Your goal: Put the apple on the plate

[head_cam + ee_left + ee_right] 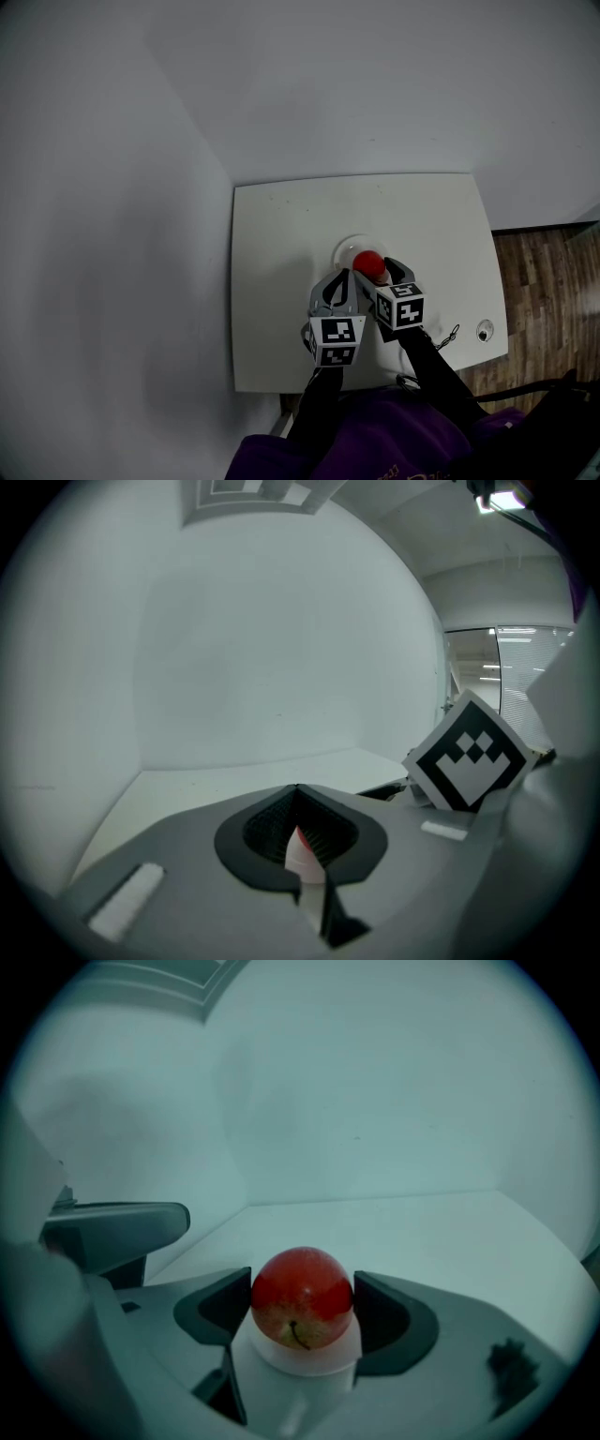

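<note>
Purple cloth of the person's clothing (375, 450) fills the near edge, and beyond it both grippers reach over the white rectangular tabletop (281, 244). The right gripper (302, 1299) has its dark fingers (217, 1307) pressed on the flanks of the small round red apple (370, 264), which sits at the near edge of the round white plate (347, 247); whether it rests there I cannot tell. The left gripper (298, 803) has its fingers together on nothing. The apple looks light, firm and smooth-skinned, so it is likely to slip; a hold across its widest part seems soundest.
</note>
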